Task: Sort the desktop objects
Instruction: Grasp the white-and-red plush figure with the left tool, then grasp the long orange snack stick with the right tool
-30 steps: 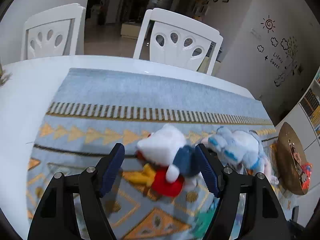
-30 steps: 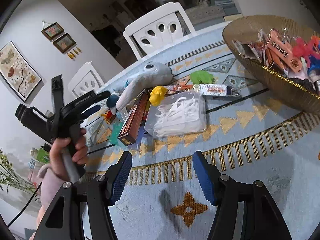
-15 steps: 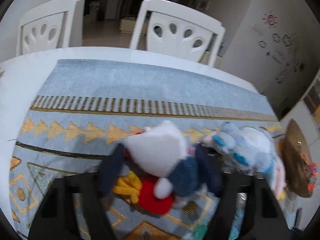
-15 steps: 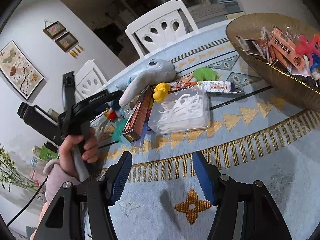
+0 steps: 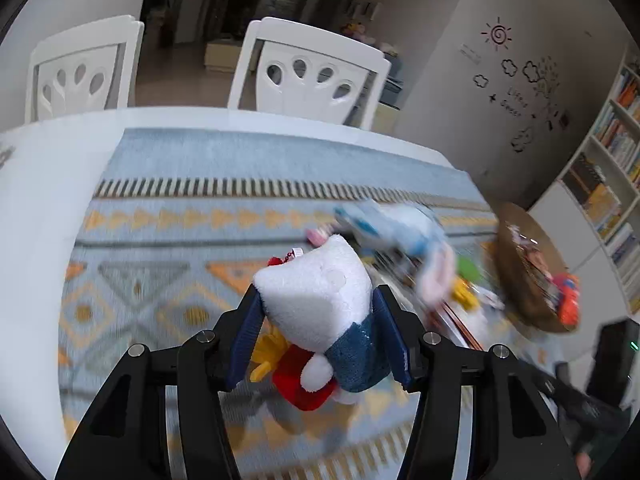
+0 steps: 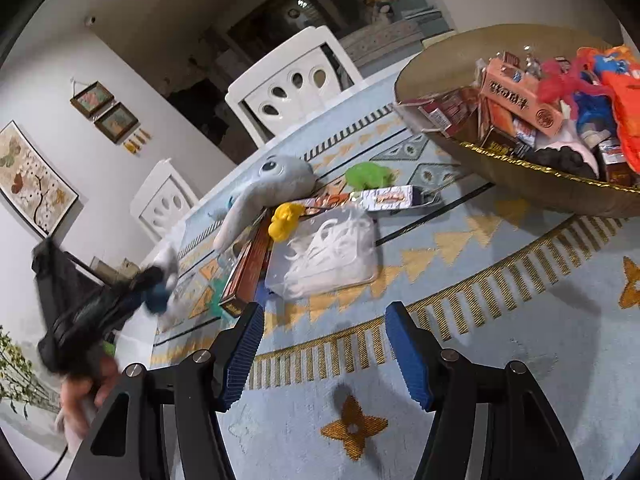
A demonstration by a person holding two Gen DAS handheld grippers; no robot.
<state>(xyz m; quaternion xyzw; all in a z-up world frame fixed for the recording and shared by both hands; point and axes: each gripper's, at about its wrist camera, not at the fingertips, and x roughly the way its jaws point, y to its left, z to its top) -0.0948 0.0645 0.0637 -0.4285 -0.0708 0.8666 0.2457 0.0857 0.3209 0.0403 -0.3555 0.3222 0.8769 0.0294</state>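
While sorting: pick-up step under way.
Left gripper [image 5: 318, 330]: jaws closing, pads pressing the plush toy [image 5: 320, 312], apparently just clear of the rug [image 5: 168, 248]; view blurred.
Right gripper [image 6: 326, 354]: spread, empty.
Next: carry toy, probably toward the basket [image 6: 520, 176].

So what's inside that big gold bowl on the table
The gold bowl holds a heap of snack boxes and packets: a pink box, red packets, and orange wrappers. Whatever lies beneath the heap is covered.
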